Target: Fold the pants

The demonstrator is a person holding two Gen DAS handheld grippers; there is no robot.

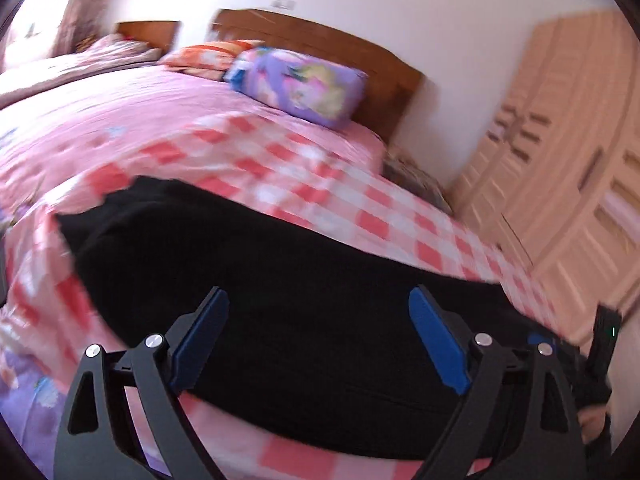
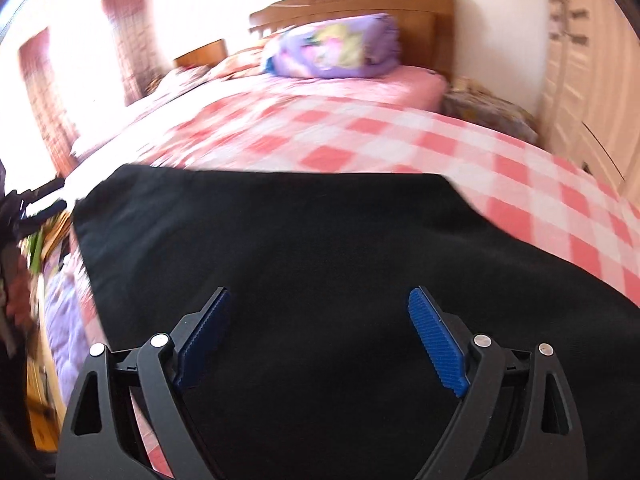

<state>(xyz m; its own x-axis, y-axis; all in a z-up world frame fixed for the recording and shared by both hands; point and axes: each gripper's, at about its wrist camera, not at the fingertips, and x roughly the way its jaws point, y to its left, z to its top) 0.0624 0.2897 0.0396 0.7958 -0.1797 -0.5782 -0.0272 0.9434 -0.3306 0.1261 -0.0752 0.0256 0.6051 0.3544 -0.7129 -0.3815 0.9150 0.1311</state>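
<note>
Left wrist view: left gripper (image 1: 319,312) fills the bottom of the frame, its two blue-padded fingers (image 1: 438,346) spread wide apart, nothing between them. Beneath and beyond the fingers lie the black pants (image 1: 280,280), a broad dark band running from centre left to lower right of the frame. They rest flat on the pink-and-white checked bedspread (image 1: 304,168). Whether the fingertips touch the cloth cannot be told (view is motion-blurred).

At the lower right edge of this view a dark piece of the other tool shows beside the pants; detail too blurred to describe.

Right wrist view: right gripper (image 2: 319,312) at bottom centre, fingers (image 2: 436,344) likewise spread well apart, gripping nothing. The pants (image 2: 300,260) take up most of the lower half of the frame, with a fairly straight far edge across the middle and a corner at centre right. Checked bedspread (image 2: 400,136) shows beyond and to the right of them.

Background, both views: purple printed pillow (image 1: 298,86) (image 2: 332,48) at the head of the bed, against a wooden headboard (image 1: 320,40) (image 2: 360,0) in the upper centre. Pale wooden wardrobe (image 1: 568,152) on the right side of the left wrist view. Bright window with reddish curtains (image 2: 128,40) in the upper left of the right wrist view.
</note>
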